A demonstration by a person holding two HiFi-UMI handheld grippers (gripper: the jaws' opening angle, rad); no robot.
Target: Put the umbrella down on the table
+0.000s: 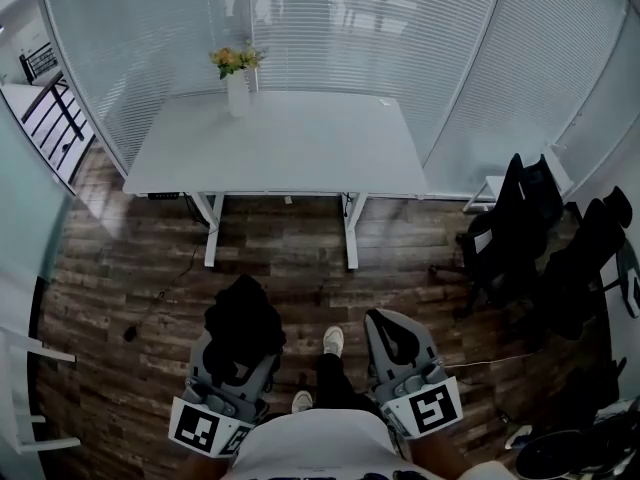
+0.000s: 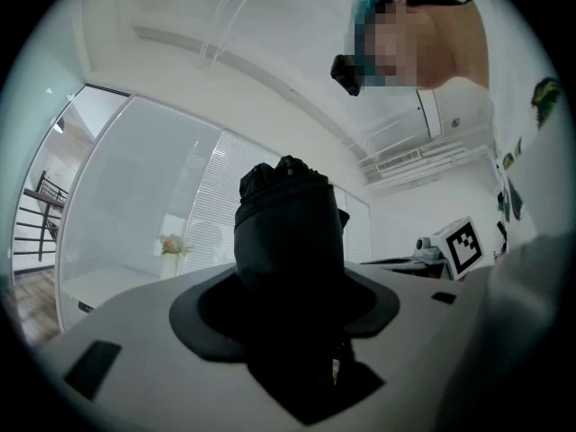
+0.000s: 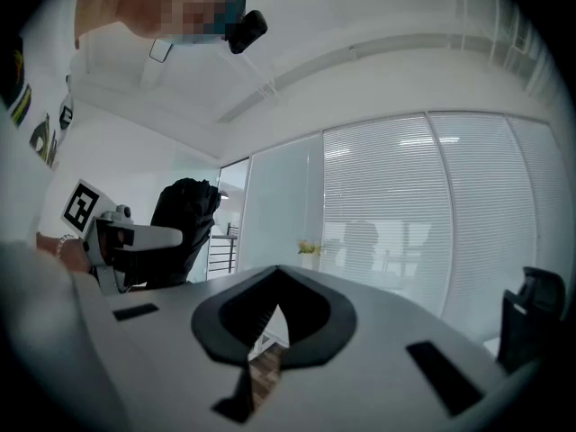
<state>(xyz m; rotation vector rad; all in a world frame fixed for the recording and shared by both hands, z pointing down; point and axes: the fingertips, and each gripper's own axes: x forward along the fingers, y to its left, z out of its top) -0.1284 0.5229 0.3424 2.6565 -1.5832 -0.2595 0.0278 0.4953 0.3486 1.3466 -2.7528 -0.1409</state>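
A black folded umbrella stands between the jaws of my left gripper, which is shut on it at the lower left of the head view. In the left gripper view the umbrella rises upright out of the jaws and hides what is straight ahead. My right gripper is beside it, its jaw tips together with nothing held. The white table stands ahead across the wooden floor, well apart from both grippers. In the right gripper view the umbrella shows at the left.
A white vase of yellow flowers stands at the table's far left. Black office chairs crowd the right side. Glass walls with blinds close off the back. A black stair rail is at the left, and a cable lies on the floor.
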